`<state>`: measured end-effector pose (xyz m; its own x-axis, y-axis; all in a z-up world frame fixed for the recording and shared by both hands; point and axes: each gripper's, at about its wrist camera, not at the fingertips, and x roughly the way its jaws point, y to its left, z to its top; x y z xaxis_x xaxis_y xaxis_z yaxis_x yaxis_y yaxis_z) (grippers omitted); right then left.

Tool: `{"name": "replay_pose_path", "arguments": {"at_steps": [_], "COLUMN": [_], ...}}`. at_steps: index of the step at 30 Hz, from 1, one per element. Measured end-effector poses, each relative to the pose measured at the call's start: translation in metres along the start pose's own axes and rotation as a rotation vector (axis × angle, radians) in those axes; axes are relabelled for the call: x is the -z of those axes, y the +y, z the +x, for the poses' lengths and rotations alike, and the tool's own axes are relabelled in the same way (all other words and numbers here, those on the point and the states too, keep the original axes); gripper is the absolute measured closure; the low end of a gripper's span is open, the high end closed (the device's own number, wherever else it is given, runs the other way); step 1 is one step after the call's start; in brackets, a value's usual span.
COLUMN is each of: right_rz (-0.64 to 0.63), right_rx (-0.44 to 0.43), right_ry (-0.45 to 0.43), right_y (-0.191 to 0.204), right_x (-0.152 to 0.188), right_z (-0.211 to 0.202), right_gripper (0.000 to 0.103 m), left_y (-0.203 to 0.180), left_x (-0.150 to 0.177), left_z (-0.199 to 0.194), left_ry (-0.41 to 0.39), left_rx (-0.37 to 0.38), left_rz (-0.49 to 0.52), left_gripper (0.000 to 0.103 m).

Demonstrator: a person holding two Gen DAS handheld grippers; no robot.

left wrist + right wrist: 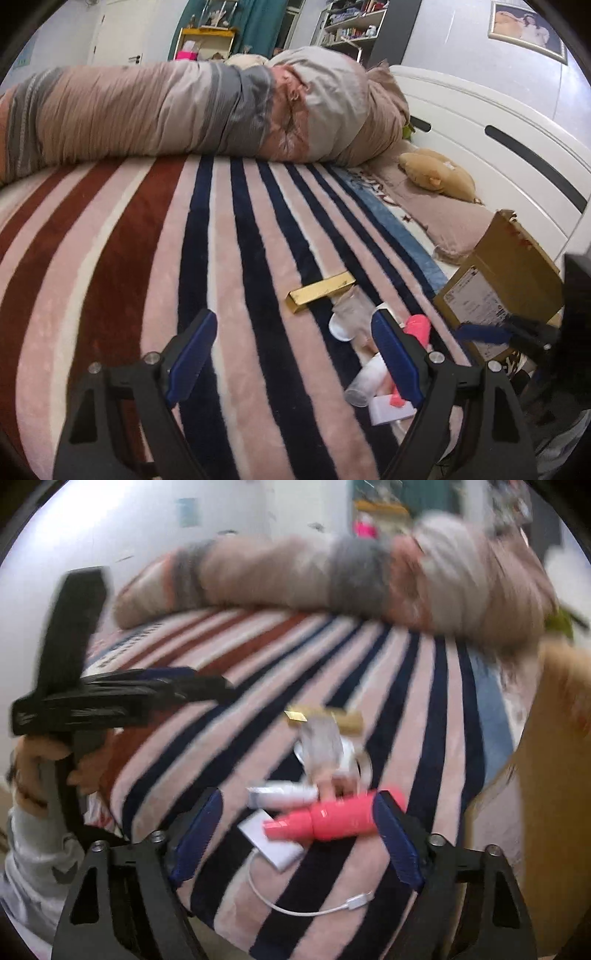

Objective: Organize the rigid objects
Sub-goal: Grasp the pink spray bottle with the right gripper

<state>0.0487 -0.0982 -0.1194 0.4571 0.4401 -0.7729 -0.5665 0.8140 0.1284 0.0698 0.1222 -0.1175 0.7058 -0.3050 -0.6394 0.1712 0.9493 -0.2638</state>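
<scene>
On the striped blanket [147, 258] lies a small pile: a gold box [319, 291], clear plastic cups [349, 319], a pink bottle [417, 328] and a white box with a cable [388, 406]. My left gripper [291, 354] is open and empty, above the blanket left of the pile. In the blurred right wrist view my right gripper [295, 830] is open over the pink bottle [325, 821], which lies between its fingers, untouched as far as I can tell. The white box [273, 843], its cable [306, 908] and the gold box [321, 716] show there too.
A cardboard box [506, 273] stands at the right of the pile, also at the right edge of the right wrist view [546, 775]. A rolled duvet [184, 114] lies across the far side. A plush toy [439, 173] and white headboard [498, 140] are at the right.
</scene>
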Motion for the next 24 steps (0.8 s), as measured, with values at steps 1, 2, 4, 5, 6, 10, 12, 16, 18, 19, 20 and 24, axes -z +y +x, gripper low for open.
{"name": "replay_pose_path", "arguments": {"at_steps": [1, 2, 4, 5, 6, 10, 12, 16, 18, 19, 20, 24], "right_rz": [0.045, 0.102, 0.216, 0.268, 0.325, 0.466, 0.497, 0.489, 0.430, 0.413, 0.408, 0.418], "right_rx": [0.004, 0.007, -0.005, -0.018, -0.034, 0.000, 0.036, 0.078, 0.162, 0.185, 0.188, 0.199], "right_ry": [0.014, 0.028, 0.037, 0.040, 0.047, 0.041, 0.042, 0.045, 0.055, 0.067, 0.079, 0.103], "right_y": [-0.006, -0.013, -0.027, -0.032, -0.038, -0.053, -0.057, -0.054, -0.050, -0.050, -0.052, -0.052], "right_x": [0.003, 0.007, 0.012, 0.014, 0.015, 0.014, 0.012, 0.009, 0.007, 0.007, 0.005, 0.006], "right_z": [0.006, 0.013, 0.023, 0.027, 0.032, 0.049, 0.054, 0.054, 0.048, 0.048, 0.051, 0.060], "right_gripper": [0.029, 0.031, 0.033, 0.033, 0.033, 0.040, 0.050, 0.061, 0.067, 0.067, 0.067, 0.067], "left_y": [0.000, 0.002, 0.005, 0.007, 0.009, 0.013, 0.014, 0.017, 0.015, 0.014, 0.012, 0.007], "left_x": [0.000, 0.001, 0.003, 0.004, 0.004, 0.007, 0.007, 0.007, 0.006, 0.006, 0.006, 0.006], "left_z": [0.002, 0.002, 0.003, 0.003, 0.003, 0.005, 0.006, 0.007, 0.007, 0.007, 0.007, 0.011], "left_ry": [0.002, -0.007, -0.002, 0.000, 0.001, 0.013, 0.015, 0.019, 0.017, 0.016, 0.016, 0.023], "left_rx": [-0.013, -0.026, -0.023, -0.013, -0.004, -0.007, -0.024, -0.018, -0.014, -0.015, -0.015, 0.000], "left_rz": [0.008, 0.010, -0.005, -0.014, -0.022, -0.029, -0.021, -0.038, -0.039, -0.035, -0.028, -0.021], "left_gripper": [0.020, 0.020, 0.020, 0.020, 0.020, 0.020, 0.020, 0.020, 0.020, 0.020, 0.020, 0.020]}}
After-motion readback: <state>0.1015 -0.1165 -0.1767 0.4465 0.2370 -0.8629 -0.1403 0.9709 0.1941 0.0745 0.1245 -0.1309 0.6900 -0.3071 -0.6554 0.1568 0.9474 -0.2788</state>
